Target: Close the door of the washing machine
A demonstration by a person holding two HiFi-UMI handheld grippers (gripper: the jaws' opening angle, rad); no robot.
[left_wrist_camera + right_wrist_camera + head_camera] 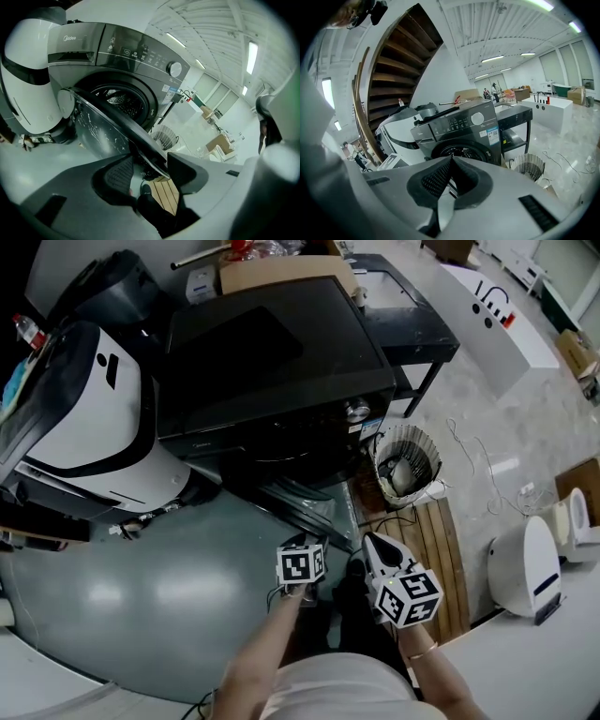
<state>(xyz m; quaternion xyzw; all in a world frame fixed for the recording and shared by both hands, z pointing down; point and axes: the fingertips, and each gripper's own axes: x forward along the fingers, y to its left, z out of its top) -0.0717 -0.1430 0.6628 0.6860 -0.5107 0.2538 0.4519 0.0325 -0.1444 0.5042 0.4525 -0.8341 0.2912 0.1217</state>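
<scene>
**Washing Machine Door Open; Left Claw Wide, Right Claw Closed**

We find the dark washing machine (272, 381) in the upper centre of the head view. Its door (108, 126) is swung out from the front and is not closed. In the left gripper view the door runs diagonally from the left centre of the frame down toward the lower centre. Behind it, the drum opening (119, 101) is uncovered. The control dial (175, 69) sits at the upper right of the machine's front panel.

The left gripper (152, 168) has its jaws wide apart. The door's outer rim lies in the gap between them. We see neither pad pressing on the rim, and we cannot tell whether the rim touches either one.

The right gripper (451, 159) has its jaws closed, tips together, with nothing between them. It points toward the machine's front, which appears at the centre of the right gripper view, apart from the claw.

In the head view both grippers sit at the lower centre of the frame, side by side, just below the door's edge.

Other items noted:
- A white rounded machine (84, 418) stands just beside the washer, at the left of the frame.
- A wire basket (408, 465) stands on the floor right of the washer.
- A wooden slatted board (436, 549) lies just below the basket.
</scene>
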